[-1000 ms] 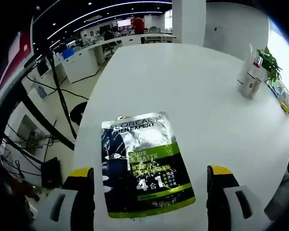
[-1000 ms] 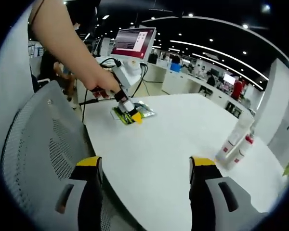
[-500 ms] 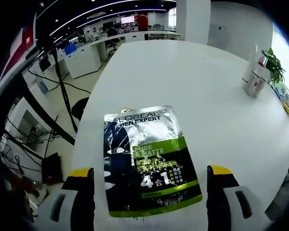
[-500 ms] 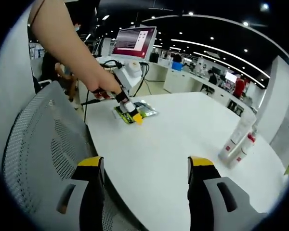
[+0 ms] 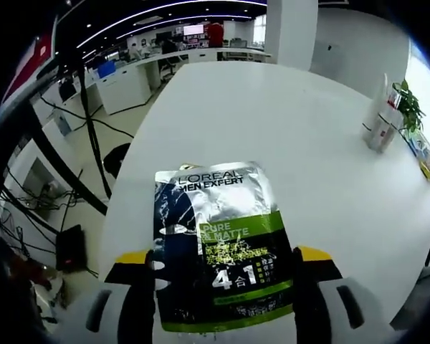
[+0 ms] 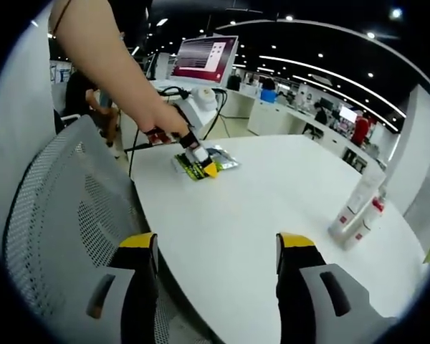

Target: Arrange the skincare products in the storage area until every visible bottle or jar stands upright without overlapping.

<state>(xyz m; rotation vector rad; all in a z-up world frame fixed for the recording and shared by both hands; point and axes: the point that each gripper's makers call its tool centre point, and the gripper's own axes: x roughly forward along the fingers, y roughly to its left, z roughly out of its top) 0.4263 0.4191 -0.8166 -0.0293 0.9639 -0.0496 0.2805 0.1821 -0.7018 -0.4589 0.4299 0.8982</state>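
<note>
Lying flat near the table point(image 5: 308, 186) edge: sachet point(image 5: 218, 247), between the left gripper point(image 5: 226, 276) jaws, which flank its sides; clamping cannot be told. Right gripper point(image 6: 211, 265): jaws apart, holding nothing. Two bottles point(image 6: 355, 215) upright, well apart from the sachet.

Sachet point(image 5: 218, 247) printed "L'OREAL MEN EXPERT", green band "PURE & MATTE", below it "4 合 1"
</note>
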